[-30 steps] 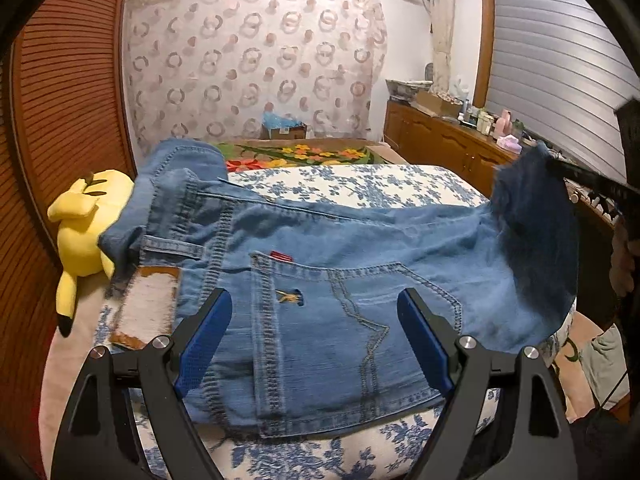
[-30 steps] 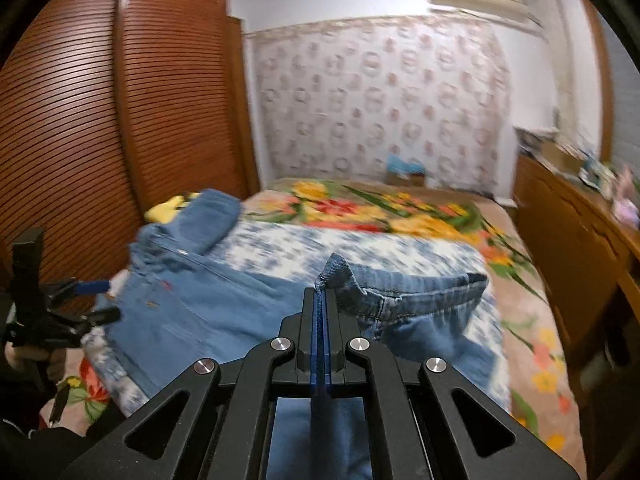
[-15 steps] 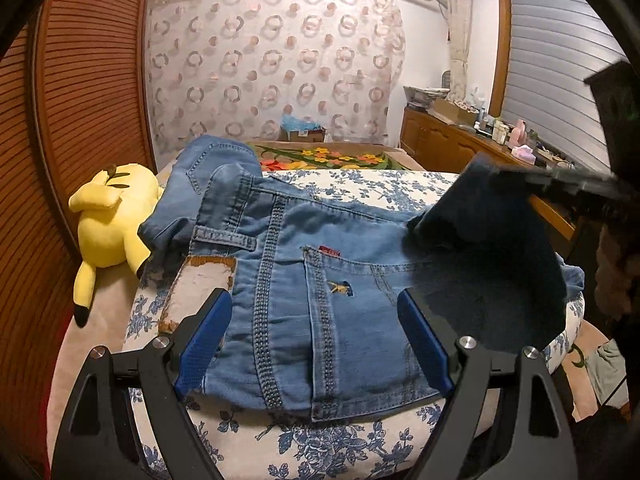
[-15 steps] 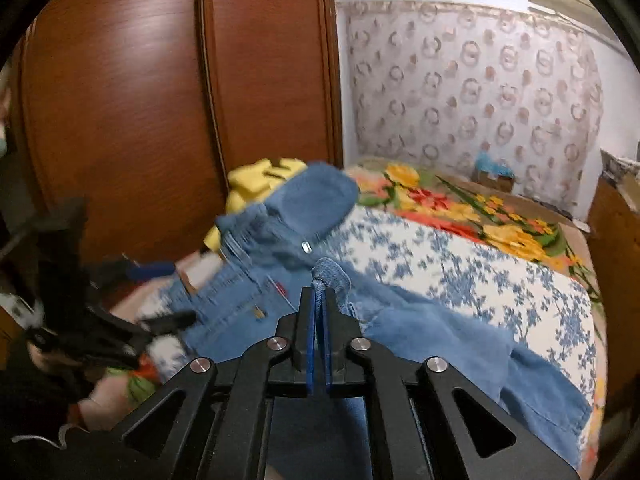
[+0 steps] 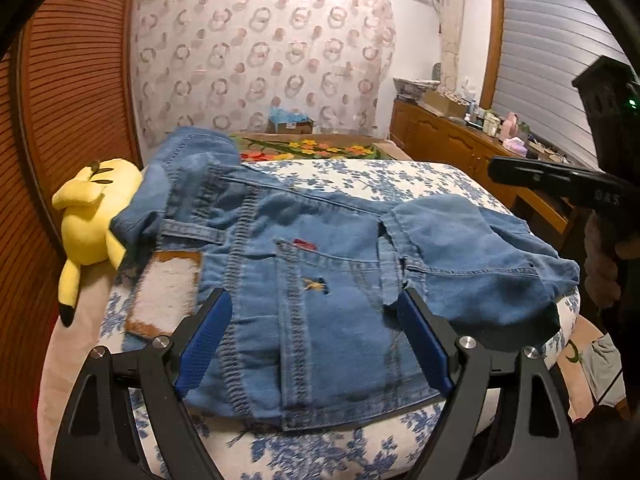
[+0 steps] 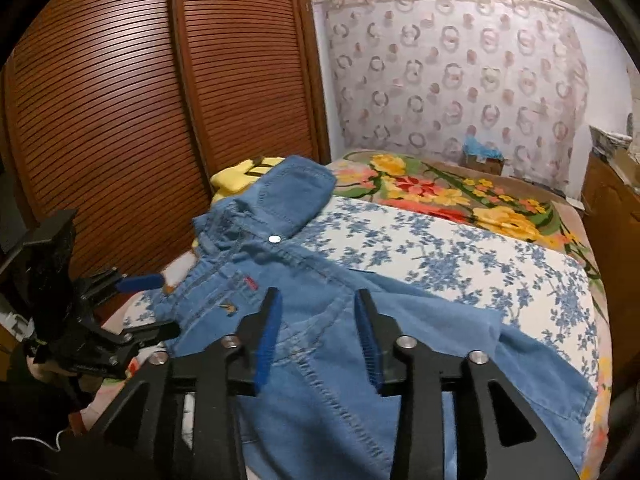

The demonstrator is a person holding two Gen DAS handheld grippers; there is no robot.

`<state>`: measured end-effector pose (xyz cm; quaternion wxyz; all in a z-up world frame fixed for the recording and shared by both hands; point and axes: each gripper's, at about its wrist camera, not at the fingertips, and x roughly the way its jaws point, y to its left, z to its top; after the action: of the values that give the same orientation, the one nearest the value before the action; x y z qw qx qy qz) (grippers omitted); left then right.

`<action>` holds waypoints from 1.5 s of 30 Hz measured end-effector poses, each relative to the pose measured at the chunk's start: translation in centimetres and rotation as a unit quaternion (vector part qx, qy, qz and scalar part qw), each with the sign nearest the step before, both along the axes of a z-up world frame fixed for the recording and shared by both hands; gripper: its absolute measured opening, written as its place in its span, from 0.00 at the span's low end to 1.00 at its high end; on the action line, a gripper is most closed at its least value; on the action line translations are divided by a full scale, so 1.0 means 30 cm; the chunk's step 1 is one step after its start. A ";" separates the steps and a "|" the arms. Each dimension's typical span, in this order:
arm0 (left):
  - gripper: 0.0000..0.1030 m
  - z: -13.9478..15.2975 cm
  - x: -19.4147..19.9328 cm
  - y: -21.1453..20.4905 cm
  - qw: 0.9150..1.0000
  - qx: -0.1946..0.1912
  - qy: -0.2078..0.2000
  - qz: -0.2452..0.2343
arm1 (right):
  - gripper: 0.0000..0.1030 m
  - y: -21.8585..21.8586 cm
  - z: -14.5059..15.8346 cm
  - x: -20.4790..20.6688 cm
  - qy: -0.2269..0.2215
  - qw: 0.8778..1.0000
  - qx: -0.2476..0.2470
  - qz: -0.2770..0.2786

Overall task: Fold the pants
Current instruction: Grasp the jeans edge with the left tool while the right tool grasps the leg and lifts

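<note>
Right gripper (image 6: 318, 338): jaws have just been opening and stand parted above the denim; nothing pressed between the blue pads (image 6: 269, 338), which sit clear of the cloth.
Left gripper (image 5: 310, 344): jaws spread wide, one pad to each side of the seat of the garment; pads grip nothing.
Pants (image 5: 320, 272): blue jeans lying on the bed, back pocket and waistband facing up, waist toward the wardrobe side; one leg is folded over the seat and lies loose on top.
Pants, far end (image 6: 292, 196): a denim flap stands raised against the yellow toy.
Bed cover (image 6: 460, 248): white with blue flowers, directly under the jeans; a bright floral blanket (image 6: 440, 192) lies beyond it.
Plush toy (image 5: 94, 216): yellow, at the bed's edge, touching the jeans' waist.
Wardrobe (image 6: 140, 120): brown slatted doors beside the bed.
Sideboard (image 5: 452, 140): wooden, cluttered top, along the opposite wall.
</note>
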<state>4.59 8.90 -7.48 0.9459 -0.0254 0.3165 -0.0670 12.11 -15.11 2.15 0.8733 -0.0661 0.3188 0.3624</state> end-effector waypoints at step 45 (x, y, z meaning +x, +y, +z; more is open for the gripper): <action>0.16 -0.056 0.097 -0.199 0.996 -0.025 0.028 -0.083 | 0.02 0.047 -0.205 0.286 0.011 0.998 -0.061 0.027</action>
<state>7.50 2.94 -9.15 0.9266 -0.0245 0.3426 -0.1528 20.70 -13.72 -3.99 0.8540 -0.1239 0.3482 0.3662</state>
